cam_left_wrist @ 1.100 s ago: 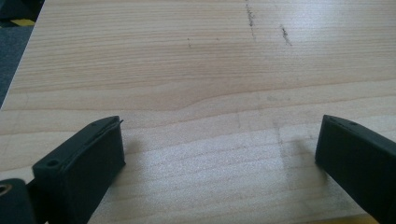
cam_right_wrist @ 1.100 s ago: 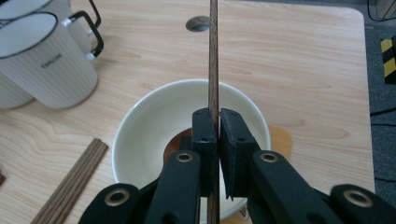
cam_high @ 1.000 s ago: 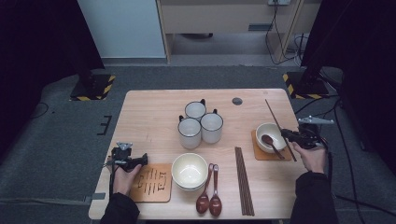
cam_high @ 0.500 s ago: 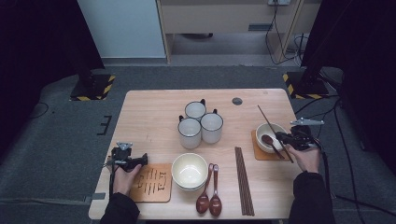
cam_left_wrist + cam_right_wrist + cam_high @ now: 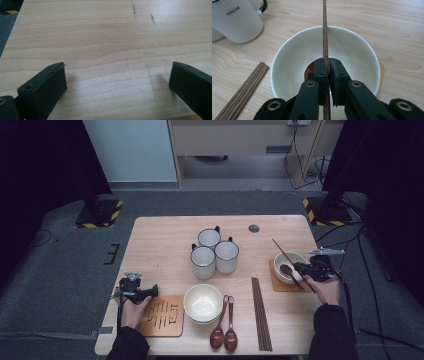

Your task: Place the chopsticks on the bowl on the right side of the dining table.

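The right gripper (image 5: 326, 65) is clamping a single chopstick (image 5: 325, 32) between its black jaws, holding it over the small bowl (image 5: 289, 265) that is sitting on the right coaster (image 5: 280, 285); in the high view the stick (image 5: 282, 254) is slanting up and away from the hand, across the bowl's rim. The grip is sitting low on the stick, probably so the long free end can be steered and laid across or beside the bowl, where a dark spoon (image 5: 286, 269) is already resting inside. The left gripper (image 5: 117, 75) is resting with its jaws wide apart and nothing between them, hovering just over bare table (image 5: 100, 37) beside the left coaster (image 5: 162, 316), likely waiting its turn. The chopstick is thin, straight, dark-grained wood, like the bundle (image 5: 261, 312) lying flat near the front edge. The small bowl is smooth, glossy cream ceramic, round and deep; the big bowl (image 5: 202, 302) is looking much the same. Three ribbed white mugs (image 5: 215, 252) are standing clustered mid-table, and two rounded brown spoons (image 5: 224, 336) are lying side by side. The tabletop is pale, matte wood with visible grain.
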Tool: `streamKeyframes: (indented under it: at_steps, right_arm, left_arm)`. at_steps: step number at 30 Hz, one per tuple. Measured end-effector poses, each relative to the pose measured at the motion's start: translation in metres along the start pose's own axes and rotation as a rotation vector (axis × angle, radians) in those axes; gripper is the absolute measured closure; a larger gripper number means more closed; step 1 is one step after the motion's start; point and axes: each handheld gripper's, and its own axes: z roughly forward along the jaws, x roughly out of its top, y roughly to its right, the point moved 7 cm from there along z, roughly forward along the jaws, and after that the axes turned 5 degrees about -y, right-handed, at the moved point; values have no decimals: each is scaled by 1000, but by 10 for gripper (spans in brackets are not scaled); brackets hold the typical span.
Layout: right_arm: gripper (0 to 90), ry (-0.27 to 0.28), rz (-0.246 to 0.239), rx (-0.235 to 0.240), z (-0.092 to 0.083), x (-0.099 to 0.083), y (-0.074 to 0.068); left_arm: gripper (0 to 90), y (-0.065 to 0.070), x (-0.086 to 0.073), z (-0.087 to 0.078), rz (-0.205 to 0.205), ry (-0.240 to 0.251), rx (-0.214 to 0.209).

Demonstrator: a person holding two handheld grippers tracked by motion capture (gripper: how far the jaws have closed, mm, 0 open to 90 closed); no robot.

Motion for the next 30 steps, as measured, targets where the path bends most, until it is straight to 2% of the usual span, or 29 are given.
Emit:
streamKeyframes:
  at_steps: [3,9,16,19,30]
  right_arm:
    - [841,1,-3,-3,1,0,-1]
    - [771,-3,-14,-10,3,0,-2]
    - [684,46,-11,-28,-9,6,-1]
    - [612,58,-12,-49,-12,6,-1]
    - [540,73,-7,-65,-26,10,-8]
  left_arm:
    - [4,0,0,0,0,0,0]
    - [4,0,0,0,0,0,0]
    - [4,0,0,0,0,0,0]
    - [4,0,0,0,0,0,0]
    - [4,0,0,0,0,0,0]
